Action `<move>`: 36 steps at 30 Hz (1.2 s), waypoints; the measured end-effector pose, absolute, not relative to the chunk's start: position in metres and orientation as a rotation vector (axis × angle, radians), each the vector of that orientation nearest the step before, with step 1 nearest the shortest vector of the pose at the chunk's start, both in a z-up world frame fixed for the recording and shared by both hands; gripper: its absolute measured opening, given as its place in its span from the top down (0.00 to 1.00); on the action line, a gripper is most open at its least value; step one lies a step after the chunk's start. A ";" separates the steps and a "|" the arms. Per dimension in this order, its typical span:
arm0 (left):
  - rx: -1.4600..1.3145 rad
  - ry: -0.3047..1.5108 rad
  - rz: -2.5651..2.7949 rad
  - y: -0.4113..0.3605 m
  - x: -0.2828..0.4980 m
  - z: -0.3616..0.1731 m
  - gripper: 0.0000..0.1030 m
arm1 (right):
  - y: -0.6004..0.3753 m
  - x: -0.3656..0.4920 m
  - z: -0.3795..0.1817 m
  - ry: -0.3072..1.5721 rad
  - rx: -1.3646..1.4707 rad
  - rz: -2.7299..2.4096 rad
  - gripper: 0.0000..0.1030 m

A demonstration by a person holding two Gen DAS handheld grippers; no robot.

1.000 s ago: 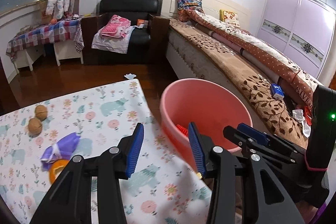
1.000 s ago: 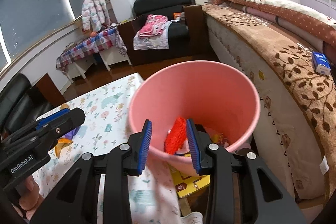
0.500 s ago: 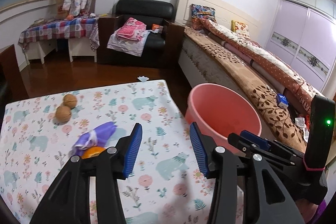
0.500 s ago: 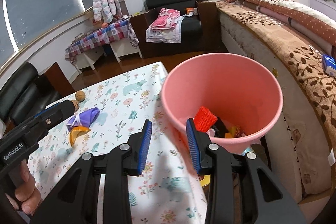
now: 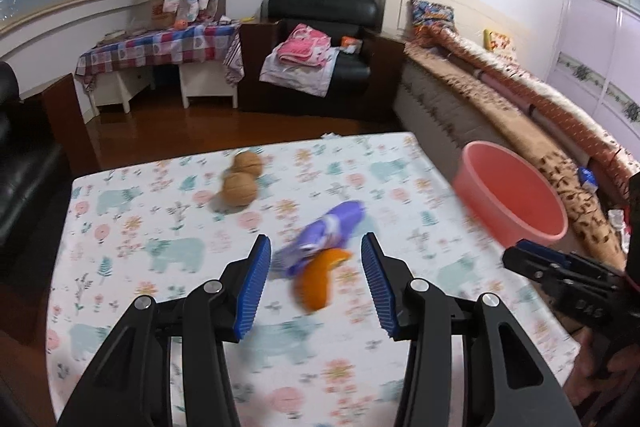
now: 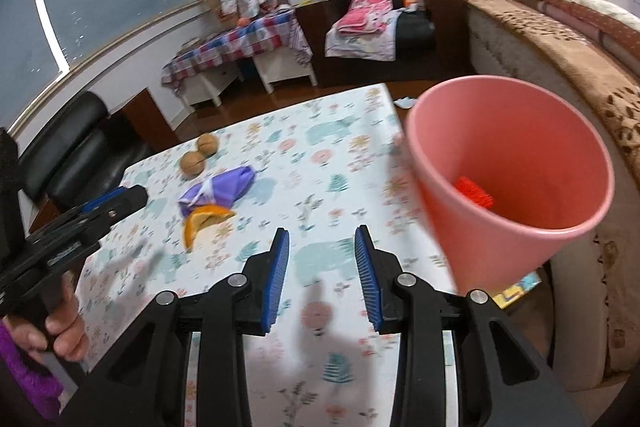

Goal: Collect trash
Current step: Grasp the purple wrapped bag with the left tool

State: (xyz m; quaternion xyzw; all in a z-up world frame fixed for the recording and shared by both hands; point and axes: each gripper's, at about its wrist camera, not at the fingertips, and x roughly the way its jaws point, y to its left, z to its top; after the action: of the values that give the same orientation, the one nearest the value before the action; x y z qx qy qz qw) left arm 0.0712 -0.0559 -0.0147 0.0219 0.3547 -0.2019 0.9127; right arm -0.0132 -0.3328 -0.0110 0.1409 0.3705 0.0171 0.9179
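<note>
Trash on the patterned table: purple wrapper touching orange peel, two walnuts beyond. Left gripper spread wide, empty, framing the peel and wrapper. Right gripper likewise parted, empty. Pink bin off the table's right edge, red item inside.

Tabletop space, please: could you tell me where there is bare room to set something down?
Bare cloth lies between the purple wrapper and the pink bin, and along the near edge by the right hand-held gripper. It is crowded on the left, around the orange peel and two walnuts.
</note>
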 end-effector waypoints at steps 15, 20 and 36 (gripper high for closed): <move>0.063 0.867 -0.557 -0.078 0.135 -0.045 0.56 | -0.294 -0.002 -0.013 0.796 0.232 0.180 0.66; 0.058 0.917 -0.576 -0.082 0.149 -0.056 0.79 | -0.276 0.005 -0.016 0.815 0.203 0.218 0.66; -0.115 0.855 -0.426 -0.002 0.124 -0.042 0.91 | -0.221 0.052 -0.030 0.925 0.280 0.334 0.66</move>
State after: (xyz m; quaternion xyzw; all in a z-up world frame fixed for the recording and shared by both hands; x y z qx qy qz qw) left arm 0.1238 -0.0023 -0.0420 -0.0552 0.4112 -0.2049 0.8865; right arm 0.0516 -0.2212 -0.0300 0.1340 0.4424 0.1598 0.8722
